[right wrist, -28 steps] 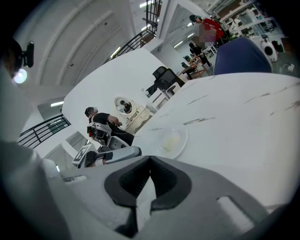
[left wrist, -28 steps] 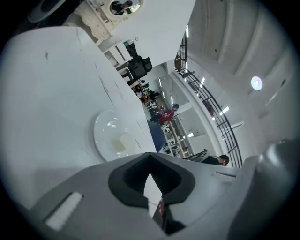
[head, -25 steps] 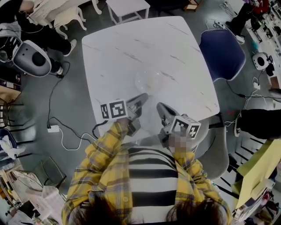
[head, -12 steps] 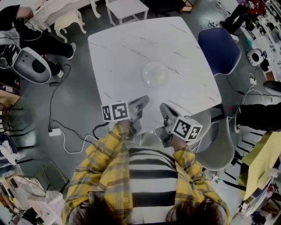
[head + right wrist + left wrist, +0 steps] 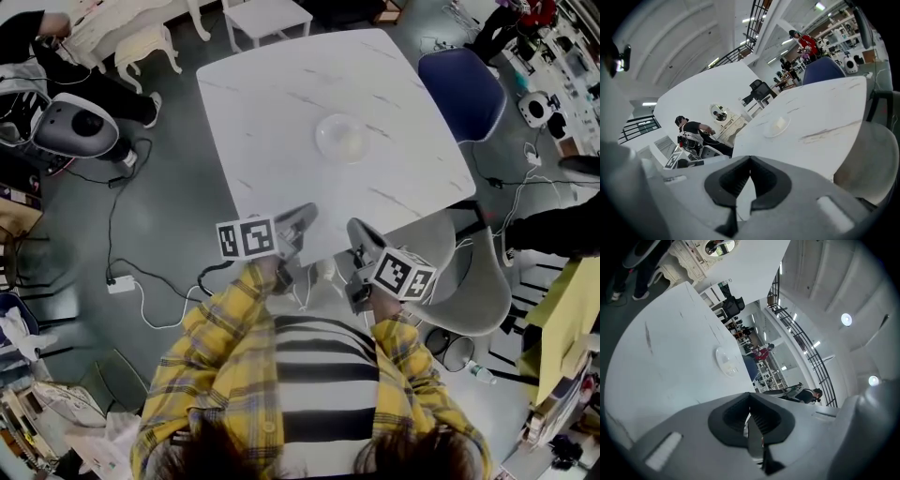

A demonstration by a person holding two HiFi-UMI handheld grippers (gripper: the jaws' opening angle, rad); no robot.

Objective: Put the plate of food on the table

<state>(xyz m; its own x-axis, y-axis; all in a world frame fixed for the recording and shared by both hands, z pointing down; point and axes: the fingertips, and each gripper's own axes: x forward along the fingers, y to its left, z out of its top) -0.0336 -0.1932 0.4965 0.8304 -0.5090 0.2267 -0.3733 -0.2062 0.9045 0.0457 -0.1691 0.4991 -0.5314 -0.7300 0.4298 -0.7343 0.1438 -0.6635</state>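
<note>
A clear glass plate (image 5: 342,138) with a pale piece of food rests near the middle of the white marble table (image 5: 272,89). Both grippers hang at the table's near edge, well short of the plate. My left gripper (image 5: 302,217) is shut with nothing in it, and my right gripper (image 5: 357,230) beside it is also shut and empty. The left gripper view shows the plate (image 5: 725,362) far off beyond the closed left gripper (image 5: 750,397). In the right gripper view, the plate (image 5: 777,126) lies across the table beyond the closed right gripper (image 5: 750,160).
A blue chair (image 5: 469,89) stands at the table's right side and a grey chair (image 5: 473,281) at its near right corner. A white stool (image 5: 267,19) stands behind the table. A white-and-black machine (image 5: 75,127) and cables (image 5: 122,281) lie on the floor to the left.
Both grippers have drawn back from the plate toward the near table edge. The plate stays on the table and now lies farther from the fingertips.
</note>
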